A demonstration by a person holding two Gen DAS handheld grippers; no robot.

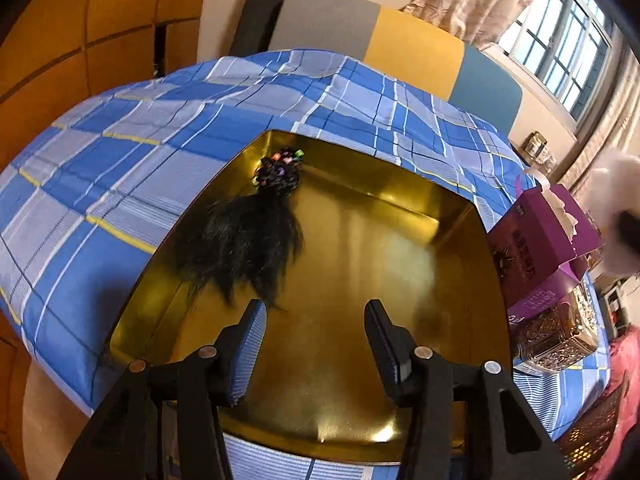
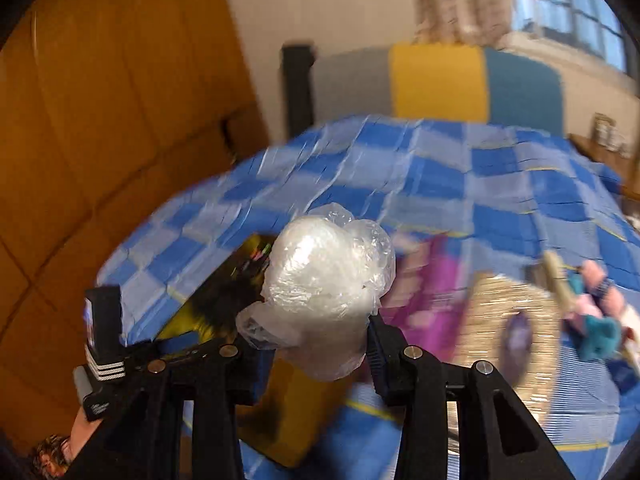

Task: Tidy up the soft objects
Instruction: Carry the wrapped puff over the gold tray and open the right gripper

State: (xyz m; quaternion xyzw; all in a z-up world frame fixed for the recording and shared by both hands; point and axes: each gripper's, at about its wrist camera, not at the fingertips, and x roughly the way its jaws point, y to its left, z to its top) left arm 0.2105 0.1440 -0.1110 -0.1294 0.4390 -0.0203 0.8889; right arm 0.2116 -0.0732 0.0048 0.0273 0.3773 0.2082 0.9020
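Soft objects are being gathered into the gold tray (image 1: 400, 216) that sits on the blue plaid cloth (image 1: 120, 152), and one already lies there: a black hairpiece (image 1: 244, 236) with a beaded knot, ahead of and to the left of the left gripper's fingertips. It lies against the tray's left wall, which leaves the middle and right of the tray floor bare, probably as room for the next piece.

The left gripper (image 1: 316, 312) hangs over the near part of the tray with its fingers well apart, holding and touching nothing; it looks parked there, marking the drop zone.

The right gripper (image 2: 316, 332) has its fingers closed in on a white bundle wrapped in clear plastic (image 2: 324, 292), which bulges up and forward past the fingertips. The grip sits low on the bundle, so the soft mass squashes rather than slips. Its view is motion-blurred; the tray shows beyond and left of the bundle, a purple box (image 2: 436, 288) just right of it.
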